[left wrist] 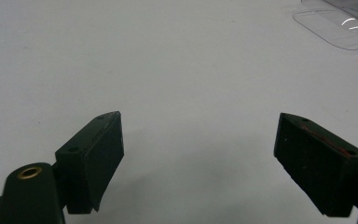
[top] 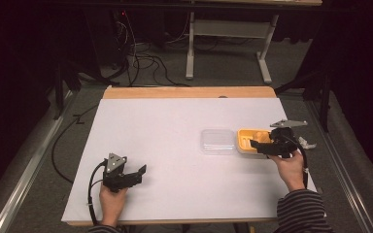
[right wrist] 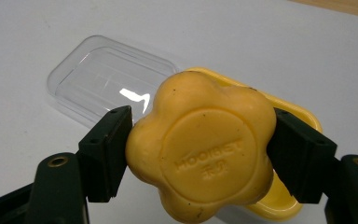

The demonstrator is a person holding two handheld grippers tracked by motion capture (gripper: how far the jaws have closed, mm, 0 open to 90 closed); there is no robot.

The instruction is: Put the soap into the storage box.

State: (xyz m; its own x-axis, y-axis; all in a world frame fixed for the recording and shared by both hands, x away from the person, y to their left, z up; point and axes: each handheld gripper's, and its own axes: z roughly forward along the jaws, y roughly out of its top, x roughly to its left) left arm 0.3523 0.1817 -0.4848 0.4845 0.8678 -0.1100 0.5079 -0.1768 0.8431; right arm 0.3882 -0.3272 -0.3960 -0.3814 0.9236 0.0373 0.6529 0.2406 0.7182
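A white sheet point(top: 175, 160) covered nearly the whole tabletop, leaving a strip of bare light wood point(top: 189, 92) along the far edge. Past that edge lay a grey floor point(top: 223, 68) with a tangle of black cables point(top: 141, 58), and farther back stood the pale metal legs of a second table point(top: 190, 43); the rest of the room was dark. Metal rails point(top: 29, 160) ran along the floor on both sides of the table. In the high view the left gripper point(top: 138, 174) sat low on the near left part of the sheet, held by the person's left hand point(top: 111, 199), well apart from everything else. In the left gripper view its jaws stood wide apart with only white sheet between them, and a corner of the clear plastic lid point(left wrist: 340, 28) showed at the top right. That lid point(top: 217, 141) lay flat on the sheet right of centre, just beside a yellow soap dish point(top: 246, 141). The right gripper point(top: 256, 144), held by the right hand point(top: 289, 167) coming out of a striped sleeve point(top: 301, 211), hung over the dish. In the right gripper view its jaws were clamped on either side of a yellow flower-shaped soap bar point(right wrist: 205, 149), stamped with raised lettering inside a round ring. The bar was held above the yellow dish point(right wrist: 298, 116), whose rim showed behind and beneath it, with the clear lid point(right wrist: 107, 79) farther back to the left.
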